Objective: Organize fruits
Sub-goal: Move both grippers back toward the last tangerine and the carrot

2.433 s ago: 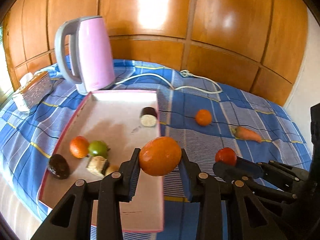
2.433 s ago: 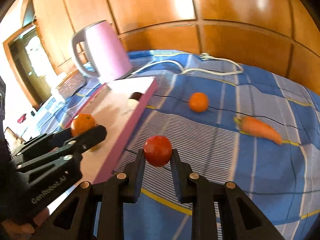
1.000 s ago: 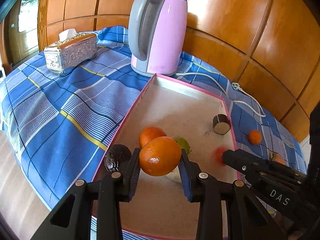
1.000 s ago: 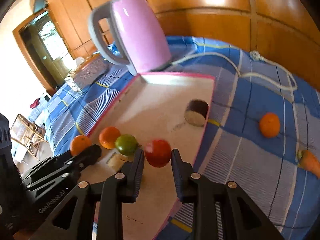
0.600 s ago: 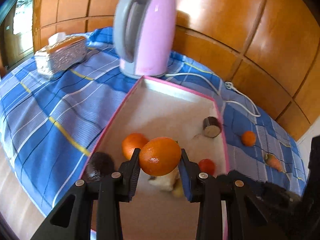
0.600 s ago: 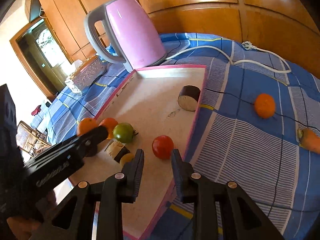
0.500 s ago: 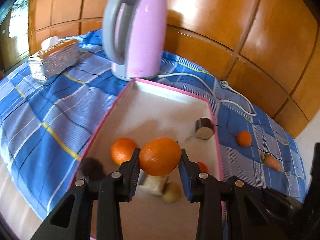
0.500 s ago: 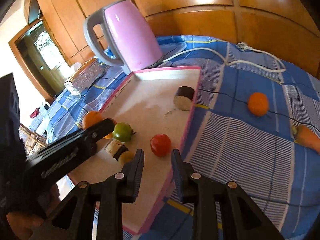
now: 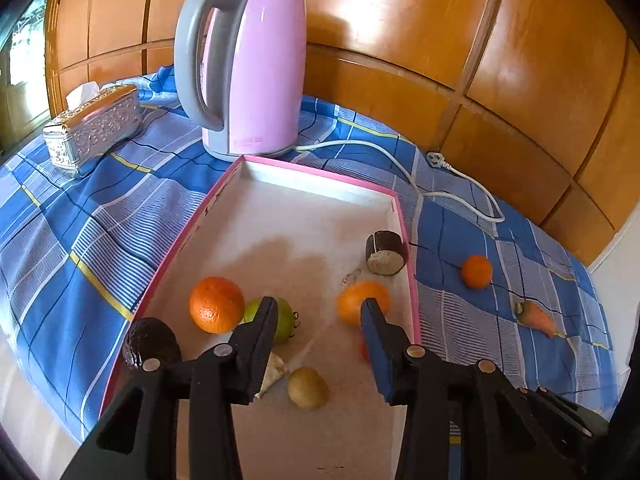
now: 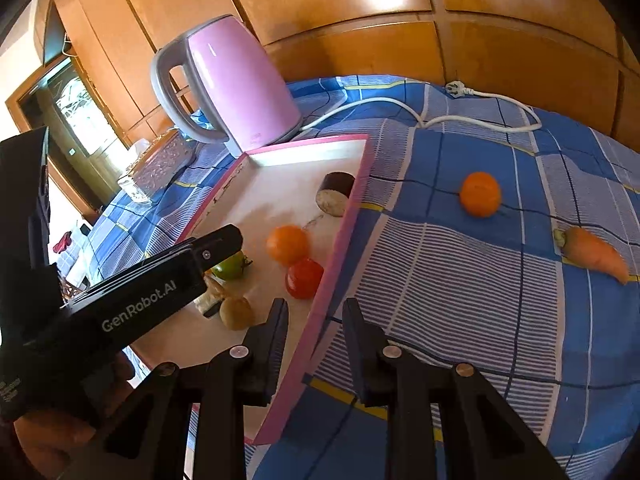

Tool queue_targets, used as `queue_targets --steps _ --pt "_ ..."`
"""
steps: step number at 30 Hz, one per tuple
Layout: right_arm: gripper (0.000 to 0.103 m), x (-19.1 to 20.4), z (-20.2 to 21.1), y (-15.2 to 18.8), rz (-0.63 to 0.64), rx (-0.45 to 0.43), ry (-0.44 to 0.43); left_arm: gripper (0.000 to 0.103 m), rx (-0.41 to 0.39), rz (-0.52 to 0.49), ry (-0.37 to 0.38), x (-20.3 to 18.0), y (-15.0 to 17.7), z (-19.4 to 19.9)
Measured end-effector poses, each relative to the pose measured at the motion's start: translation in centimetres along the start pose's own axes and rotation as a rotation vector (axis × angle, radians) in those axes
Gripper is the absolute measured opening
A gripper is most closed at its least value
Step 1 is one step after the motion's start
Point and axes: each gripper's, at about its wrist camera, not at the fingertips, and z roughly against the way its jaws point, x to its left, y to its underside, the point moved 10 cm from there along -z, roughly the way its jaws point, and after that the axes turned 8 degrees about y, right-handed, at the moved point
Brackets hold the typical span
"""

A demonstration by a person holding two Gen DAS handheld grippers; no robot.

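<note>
A pink-rimmed tray [image 9: 320, 178] [image 10: 340, 236] lies on the blue checked cloth. In it are two oranges [image 9: 216, 304] [image 9: 362, 302], a green fruit [image 9: 285, 318], an avocado [image 9: 150, 342], a small yellow-brown fruit [image 9: 308, 387], a cut dark piece [image 9: 385, 253] and a red tomato [image 10: 304, 279]. My left gripper [image 9: 320, 338] is open and empty above the tray, the released orange [image 10: 287, 244] just beyond it. My right gripper [image 10: 314, 330] is open and empty over the tray's right rim. A small orange [image 10: 480, 194] and a carrot [image 10: 592, 254] lie on the cloth to the right.
A pink kettle [image 9: 244, 68] stands behind the tray, its white cord [image 9: 400, 168] trailing right along the cloth. A silver tissue box [image 9: 94, 130] sits at the far left. Wooden wall panels close off the back. The cloth's edge drops off at the left.
My left gripper has opened and dropped its orange into the tray beside the tomato. The right gripper, which let go of the tomato earlier, has drawn back to the tray's right rim.
</note>
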Motion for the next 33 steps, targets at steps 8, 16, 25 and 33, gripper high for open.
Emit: queue_targets --steps 8,16,25,33 --pt "0.028 -1.0 0.3 0.5 -0.025 0.007 0.022 0.044 -0.013 -0.040 0.020 -2.2 0.7 1.3" --pt "0.028 -2.6 1.2 1.1 -0.054 0.001 0.055 0.044 0.013 -0.110 0.060 -5.6 2.4 1.5" --pt "0.028 -7.2 2.0 2.7 -0.126 0.010 0.124 0.044 0.037 -0.153 0.080 -7.7 3.9 1.2" --pt "0.028 -13.1 2.7 4.1 -0.233 0.019 0.210 0.044 0.087 -0.208 0.096 -9.6 5.7 0.0"
